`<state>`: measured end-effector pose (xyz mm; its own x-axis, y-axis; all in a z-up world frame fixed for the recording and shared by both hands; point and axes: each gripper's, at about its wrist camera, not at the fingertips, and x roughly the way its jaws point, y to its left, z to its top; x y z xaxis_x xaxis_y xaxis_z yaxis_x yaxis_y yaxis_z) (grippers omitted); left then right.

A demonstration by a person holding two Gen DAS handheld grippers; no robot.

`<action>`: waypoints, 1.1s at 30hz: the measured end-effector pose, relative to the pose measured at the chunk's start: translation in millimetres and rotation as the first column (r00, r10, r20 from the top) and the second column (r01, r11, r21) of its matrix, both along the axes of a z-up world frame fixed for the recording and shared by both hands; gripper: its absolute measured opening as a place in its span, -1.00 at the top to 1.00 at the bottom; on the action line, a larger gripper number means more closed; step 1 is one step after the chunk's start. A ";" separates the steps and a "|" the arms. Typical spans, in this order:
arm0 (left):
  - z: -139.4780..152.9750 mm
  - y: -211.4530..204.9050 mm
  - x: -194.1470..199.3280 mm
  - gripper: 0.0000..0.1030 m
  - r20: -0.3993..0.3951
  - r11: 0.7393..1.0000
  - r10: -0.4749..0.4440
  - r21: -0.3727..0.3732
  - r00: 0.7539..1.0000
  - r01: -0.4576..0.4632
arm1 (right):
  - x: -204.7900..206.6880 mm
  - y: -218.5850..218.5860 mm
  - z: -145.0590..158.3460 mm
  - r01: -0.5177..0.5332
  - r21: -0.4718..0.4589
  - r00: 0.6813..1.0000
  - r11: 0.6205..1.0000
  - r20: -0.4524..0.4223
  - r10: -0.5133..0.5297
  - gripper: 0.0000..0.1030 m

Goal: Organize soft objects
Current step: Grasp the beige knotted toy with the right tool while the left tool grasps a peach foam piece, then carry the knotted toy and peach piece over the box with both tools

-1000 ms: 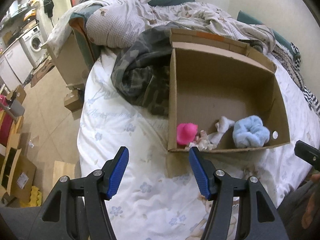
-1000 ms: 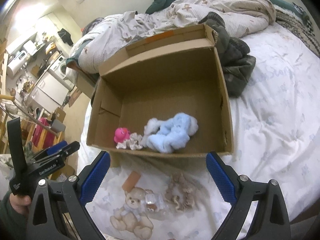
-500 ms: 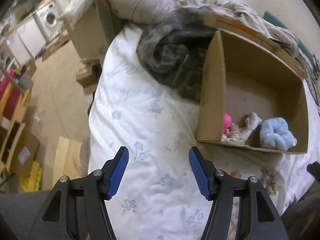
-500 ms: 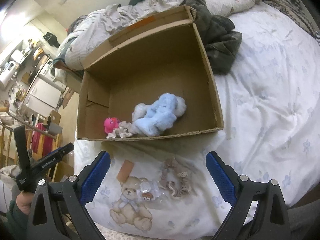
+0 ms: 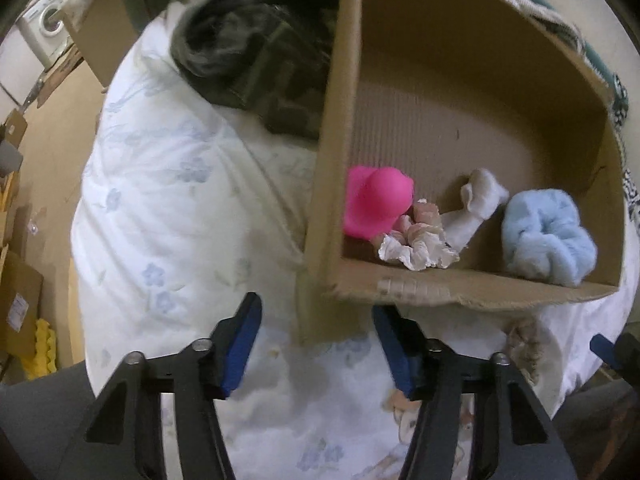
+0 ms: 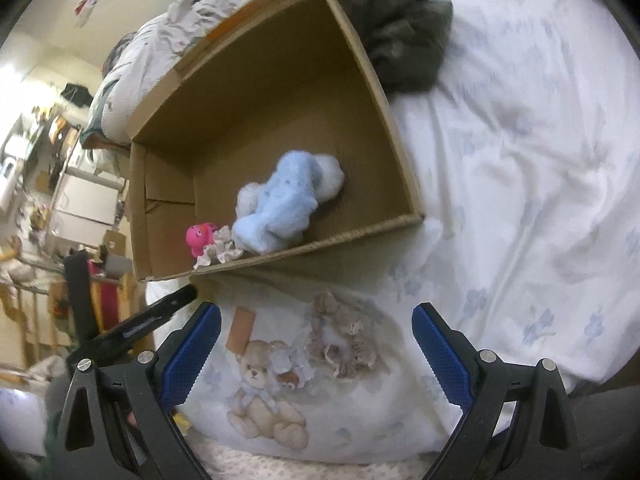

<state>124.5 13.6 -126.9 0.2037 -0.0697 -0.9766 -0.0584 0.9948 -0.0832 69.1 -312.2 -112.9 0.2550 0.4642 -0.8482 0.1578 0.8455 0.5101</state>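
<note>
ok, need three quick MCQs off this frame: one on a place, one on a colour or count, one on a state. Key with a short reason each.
1. Where does the beige scrunchie lie?
A. inside the cardboard box
B. on the bedsheet in front of the box
C. on the dark garment

2. What colour is the fluffy toy in the cardboard box?
A. light blue
B. yellow
C. red

3. What state are the right tongs in?
A. shut on the pink toy
B. shut on the box edge
C. open, holding nothing

Key:
1 B: it rests on the bedsheet in front of the box's near wall, beside the printed bear.
2 A: its fur is pale blue, next to the pink toy.
3 C: the blue pads stand wide apart with only sheet between them.
</note>
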 end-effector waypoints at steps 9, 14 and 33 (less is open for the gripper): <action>-2.4 -3.5 -0.8 0.80 -0.016 0.999 -0.021 -0.035 1.000 0.020 | 9.5 27.8 -34.1 -0.117 -0.033 0.986 0.993 -0.120 0.112 -0.66; 14.1 5.9 -11.5 0.82 0.000 0.997 -0.012 -0.070 1.000 0.012 | 15.3 48.5 -50.9 -0.197 -0.129 0.971 0.972 -0.165 0.175 -0.66; 57.5 23.3 -44.5 0.82 0.069 0.998 0.009 -0.060 0.998 -0.005 | -3.9 57.3 -7.9 -0.216 -0.157 0.976 0.964 -0.005 0.218 0.76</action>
<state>79.9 36.9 -69.3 0.2718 -0.1258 -0.9541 -0.0570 0.9876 -0.1464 65.2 -254.9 -120.8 0.1739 0.3719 -0.9119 -0.0439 0.9280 0.3700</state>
